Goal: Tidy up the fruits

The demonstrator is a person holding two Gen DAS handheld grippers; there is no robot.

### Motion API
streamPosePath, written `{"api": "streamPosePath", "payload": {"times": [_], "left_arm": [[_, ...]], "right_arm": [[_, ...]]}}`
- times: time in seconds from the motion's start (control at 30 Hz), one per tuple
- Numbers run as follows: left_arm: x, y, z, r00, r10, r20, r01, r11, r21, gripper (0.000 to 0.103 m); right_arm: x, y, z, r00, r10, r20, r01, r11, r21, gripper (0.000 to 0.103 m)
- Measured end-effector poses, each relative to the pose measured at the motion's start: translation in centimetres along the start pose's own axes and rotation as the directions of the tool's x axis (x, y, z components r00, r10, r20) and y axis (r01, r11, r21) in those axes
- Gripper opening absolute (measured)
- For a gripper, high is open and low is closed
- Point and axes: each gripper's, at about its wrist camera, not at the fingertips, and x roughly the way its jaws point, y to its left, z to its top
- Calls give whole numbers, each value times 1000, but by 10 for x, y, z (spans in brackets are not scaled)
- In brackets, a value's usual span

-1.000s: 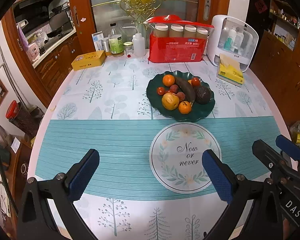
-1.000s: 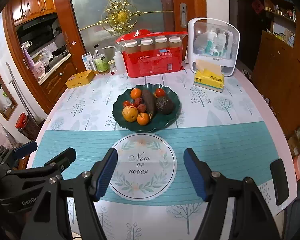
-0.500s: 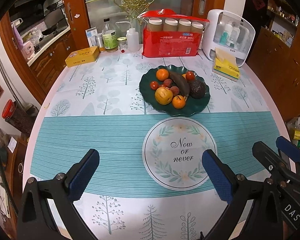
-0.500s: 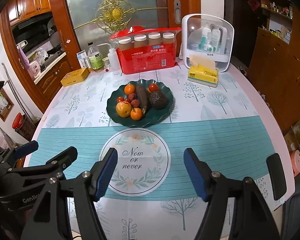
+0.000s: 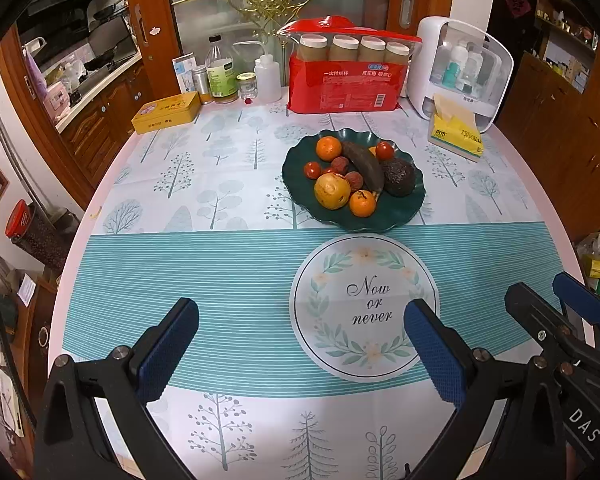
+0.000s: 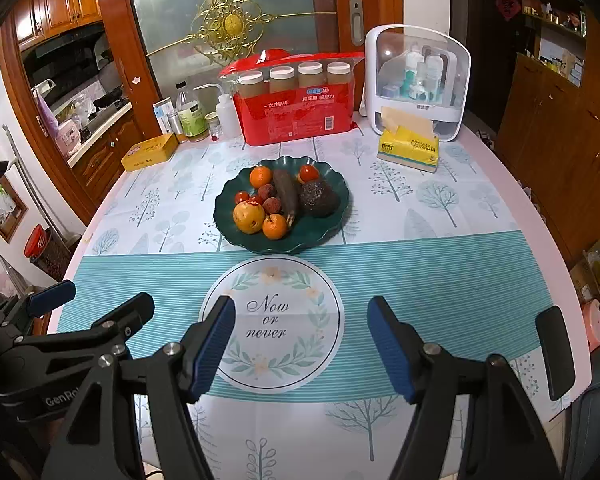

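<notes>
A dark green scalloped plate [image 5: 410, 212] [image 6: 328, 228] sits mid-table and holds the fruit: a yellow apple [image 5: 332, 191] [image 6: 249, 217], oranges [image 5: 328, 148] [image 6: 275, 226], a dark banana [image 5: 366, 166] [image 6: 287, 196], an avocado [image 5: 398, 176] [image 6: 318, 198], cherry tomatoes [image 5: 311, 169] and lychees [image 6: 272, 205]. My left gripper [image 5: 300, 344] is open and empty above the near striped cloth. My right gripper [image 6: 302, 344] is open and empty, over the round "Now or never" print [image 6: 270, 322] [image 5: 366, 306]. Both hang well short of the plate.
Along the far edge stand a red pack of paper cups [image 5: 344, 80], bottles and jars [image 5: 220, 72], a yellow tin [image 5: 166, 112], a white storage box [image 5: 460, 68] and a yellow tissue pack [image 5: 456, 134]. The table rim curves close on both sides.
Both grippers have drawn back a little toward the near edge, so the plate sits farther off in both views. Both stayed open and empty.
</notes>
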Motion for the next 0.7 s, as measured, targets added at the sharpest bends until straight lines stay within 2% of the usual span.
{"api": "streamPosePath", "payload": {"times": [0.7], "left_arm": [[3, 6, -1, 1000, -1, -8, 1, 1000, 1, 102]], "right_arm": [[7, 6, -5, 1000, 2, -11, -2, 1000, 2, 69]]}}
